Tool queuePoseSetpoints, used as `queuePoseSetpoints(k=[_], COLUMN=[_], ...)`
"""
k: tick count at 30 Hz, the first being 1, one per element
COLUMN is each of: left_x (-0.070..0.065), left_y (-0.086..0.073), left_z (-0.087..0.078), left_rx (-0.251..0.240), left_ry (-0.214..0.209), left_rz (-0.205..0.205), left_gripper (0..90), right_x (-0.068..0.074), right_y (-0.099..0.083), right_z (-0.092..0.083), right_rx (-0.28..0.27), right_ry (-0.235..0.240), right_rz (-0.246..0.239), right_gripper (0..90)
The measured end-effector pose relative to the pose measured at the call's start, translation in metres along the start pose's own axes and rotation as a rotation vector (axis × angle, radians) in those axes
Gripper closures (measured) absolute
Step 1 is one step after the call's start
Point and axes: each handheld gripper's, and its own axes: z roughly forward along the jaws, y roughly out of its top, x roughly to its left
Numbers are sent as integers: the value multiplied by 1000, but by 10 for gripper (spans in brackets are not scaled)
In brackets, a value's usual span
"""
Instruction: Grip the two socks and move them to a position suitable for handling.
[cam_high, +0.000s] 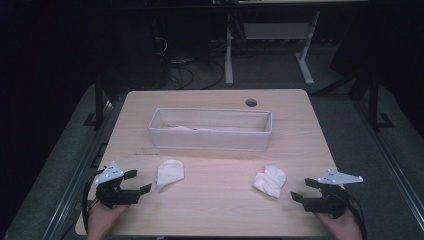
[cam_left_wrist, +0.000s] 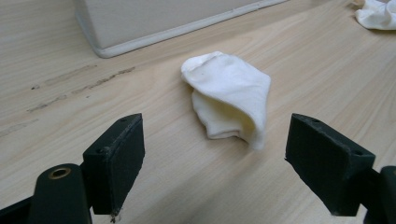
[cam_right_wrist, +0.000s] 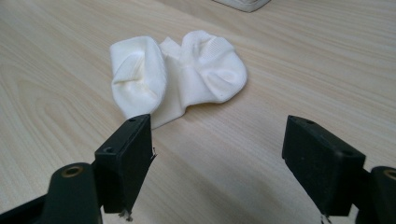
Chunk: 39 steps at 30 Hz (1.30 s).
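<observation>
Two small white socks lie on the light wooden table. The left sock, folded over, rests a short way ahead of my left gripper, whose jaws stand open with nothing between them. A crumpled right sock lies just ahead of my right gripper, also open and holding nothing. The other sock appears far off in the left gripper view. Both grippers hover near the table's front edge, one at each side.
A long white fabric bin stands across the middle of the table behind the socks, with pale cloth inside. A round cable hole sits at the far edge. Desk legs and cables fill the dark floor beyond.
</observation>
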Motion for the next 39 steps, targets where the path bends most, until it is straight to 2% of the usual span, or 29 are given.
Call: queuePoseSetpoints(k=[6, 11, 13, 19, 22, 27, 33, 39], left_x=[-2, -5, -5, -7, -7, -8, -7, -8], left_y=[-2, 1, 1, 2, 4, 13, 30, 48], left_z=[-2, -3, -2, -3, -5, -6, -7, -8], left_rx=[9, 11, 12, 35, 39, 63, 135, 169], left_ry=[-6, -10, -26, -53, -57, -72, -88, -126], left_rz=[6, 33, 37, 86, 95, 120, 191, 243], left_gripper=[202, 207, 207, 229, 230, 236, 243, 268], right_x=[0, 5, 5, 7, 7, 9, 11, 13], right_y=[1, 1, 2, 3, 2, 3, 3, 4], right_z=[3, 1, 0, 0, -1, -3, -3, -4], right_rx=[9, 8, 11, 9, 9, 5, 10, 12], right_ry=[5, -1, -5, -1, -3, -9, -9, -6], right_rz=[-8, -22, -27, -25, -26, -31, -42, -53], right_gripper=[237, 237, 238, 238, 238, 238, 239, 241])
